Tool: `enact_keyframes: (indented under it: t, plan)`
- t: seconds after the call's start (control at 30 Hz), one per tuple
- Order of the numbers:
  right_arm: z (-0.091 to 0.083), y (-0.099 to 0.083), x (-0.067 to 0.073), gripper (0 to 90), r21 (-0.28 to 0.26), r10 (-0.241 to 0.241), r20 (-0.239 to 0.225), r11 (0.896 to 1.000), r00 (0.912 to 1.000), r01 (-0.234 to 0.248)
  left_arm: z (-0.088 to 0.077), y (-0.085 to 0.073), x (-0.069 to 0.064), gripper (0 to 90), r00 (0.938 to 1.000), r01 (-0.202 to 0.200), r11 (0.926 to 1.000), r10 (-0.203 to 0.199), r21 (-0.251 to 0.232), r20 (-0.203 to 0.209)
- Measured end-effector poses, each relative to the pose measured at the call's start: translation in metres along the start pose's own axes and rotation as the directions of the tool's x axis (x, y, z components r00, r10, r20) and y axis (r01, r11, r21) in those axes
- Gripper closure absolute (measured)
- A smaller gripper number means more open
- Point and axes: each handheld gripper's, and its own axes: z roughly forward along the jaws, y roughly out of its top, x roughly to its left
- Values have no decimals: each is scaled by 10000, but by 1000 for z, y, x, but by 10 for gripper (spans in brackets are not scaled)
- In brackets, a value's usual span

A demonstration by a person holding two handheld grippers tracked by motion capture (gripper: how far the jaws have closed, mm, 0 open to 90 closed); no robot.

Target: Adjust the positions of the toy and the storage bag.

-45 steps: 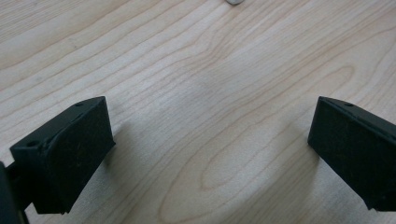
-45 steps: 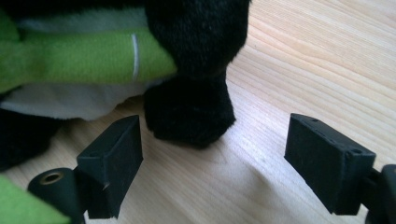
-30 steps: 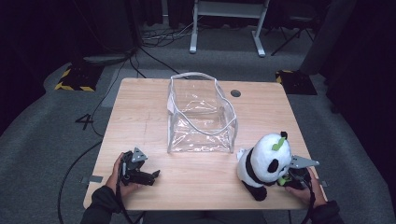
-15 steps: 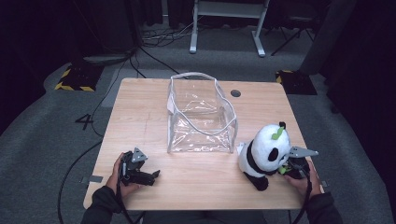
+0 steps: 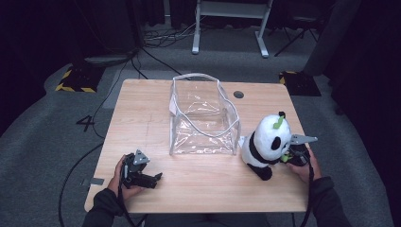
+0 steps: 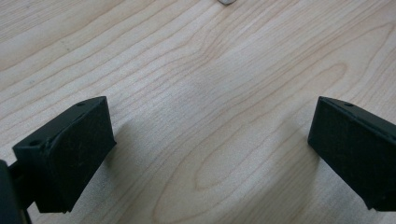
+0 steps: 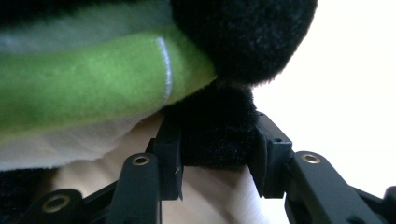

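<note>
Overhead table view (gripper close-ups)

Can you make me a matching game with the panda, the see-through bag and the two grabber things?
Things:
1. panda plush
2. clear bag
3. left gripper
4. right gripper

States:
A. open, over bare wood
B. standing open in the table's middle
C. pinched by one black limb
D. shut on black plush

Pairs: 1-C, 2-B, 3-A, 4-D

Left gripper sits low at the near-left of the tabletop, jaws spread wide with nothing between them. Right gripper is at the near-right, jaws clamped on a black plush limb of the panda.
</note>
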Motion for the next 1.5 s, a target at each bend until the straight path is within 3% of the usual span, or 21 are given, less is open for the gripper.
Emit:
enact_keyframes:
  t: [0.07, 0.13, 0.2, 0.3, 0.4, 0.53, 0.67, 0.73, 0.97, 1.1, 1.23, 1.4, 1.5]
  plan:
    - [5, 4, -8, 603, 94, -14, -185, 10000, 9998, 15, 0, 0, 0, 4, 10000, 7, 10000, -7, -5, 16]
    - [6, 7, -11, 582, 130, 41, -91, 9999, 10000, -40, 0, 0, 0, 4, 10000, -14, 10000, 14, -24, 18]
    - [9, 8, -12, 513, 52, -22, 483, 10000, 9988, 20, 0, 0, 0, 4, 10000, 3, 10000, -3, -5, 18]
    - [7, 7, -11, 458, 170, 216, 535, 9996, 9983, -226, 0, 0, 0, 4, 10000, 8, 10000, -8, -5, 22]
    - [-1, 6, -9, 351, 500, 488, 648, 9974, 9967, -521, 0, 0, 0, 4, 10000, -2, 10000, 2, -1, 26]
    - [-17, 8, -2, 252, 305, 652, 813, 9972, 9946, -679, 0, 0, 0, 5, 10000, -29, 10000, 29, -22, 25]
    - [-34, 6, 3, 220, 150, 842, 1029, 9962, 9911, -862, 0, 0, 0, 5, 10000, -54, 10000, 54, -4, 17]
    - [-44, 3, 4, 243, -187, 1164, 911, 9932, 9890, -1151, 0, 0, 0, 5, 10000, -40, 10000, 40, -8, 77]
    - [-64, -10, 32, 276, -281, 884, 861, 9959, 9924, -863, 0, 0, -1, 5, 9998, -133, 9999, 134, -31, 173]
    - [-67, -14, 53, 280, -341, 823, 424, 9961, 9957, -809, 0, 0, -1, 5, 9997, -165, 9999, 166, -24, 185]
    - [-60, -13, 77, 284, -282, 454, -165, 9986, 9988, -459, 0, 0, -1, 5, 9997, -147, 9999, 147, -22, 198]
    - [-45, -5, 91, 295, -232, 225, -277, 9995, 9994, -231, 1, 0, -1, 5, 9996, -139, 9999, 140, -39, 238]
    - [-29, 0, 96, 351, -3, 66, 44, 10000, 10000, -66, 1, 0, -1, 4, 9995, -184, 9998, 185, -34, 263]
